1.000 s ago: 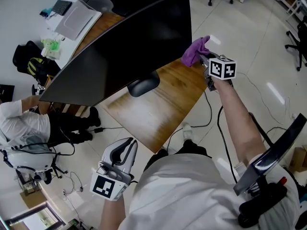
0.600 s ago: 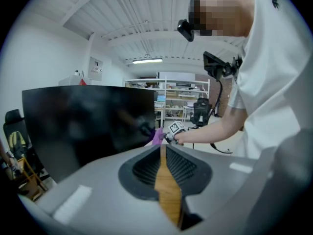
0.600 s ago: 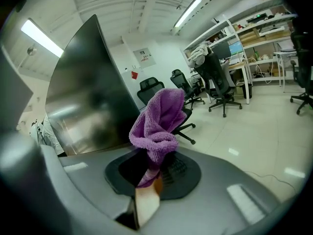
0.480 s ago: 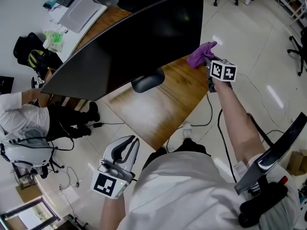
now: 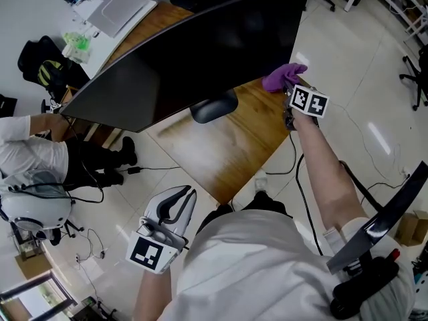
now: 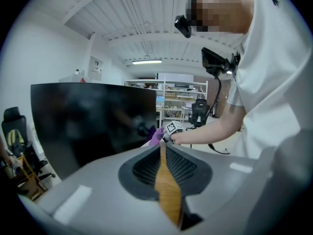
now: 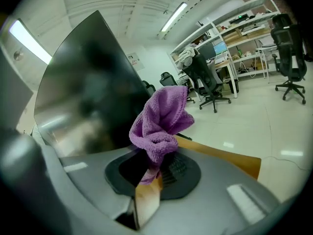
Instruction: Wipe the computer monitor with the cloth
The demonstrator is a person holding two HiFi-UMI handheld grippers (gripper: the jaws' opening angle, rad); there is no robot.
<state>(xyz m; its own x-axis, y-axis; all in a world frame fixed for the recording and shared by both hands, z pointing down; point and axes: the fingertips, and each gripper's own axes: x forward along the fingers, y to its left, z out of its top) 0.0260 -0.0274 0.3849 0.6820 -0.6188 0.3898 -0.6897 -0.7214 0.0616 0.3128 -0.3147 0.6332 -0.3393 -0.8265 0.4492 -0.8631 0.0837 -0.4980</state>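
The black curved monitor (image 5: 194,52) stands on a wooden desk (image 5: 221,152). At the screen's lower right corner is a purple cloth (image 5: 282,76), and my right gripper (image 5: 289,87) is shut on it. In the right gripper view the cloth (image 7: 161,119) bunches up out of the right gripper (image 7: 152,166), against the dark screen (image 7: 88,92). My left gripper (image 5: 180,199) hangs low, near the person's body and off the desk, shut with nothing in it. The left gripper view looks past the closed left gripper (image 6: 162,145) at the screen (image 6: 93,121) and the distant cloth (image 6: 156,135).
The monitor's dark oval foot (image 5: 214,107) rests on the desk under the screen. A person (image 5: 33,166) sits at the left by cables and bags. A white desk with papers (image 5: 114,9) is behind. Office chairs (image 5: 418,65) stand on the tiled floor at the right.
The right gripper and the cloth have slid a little lower and to the right along the screen's lower right edge. The left gripper has hardly moved.
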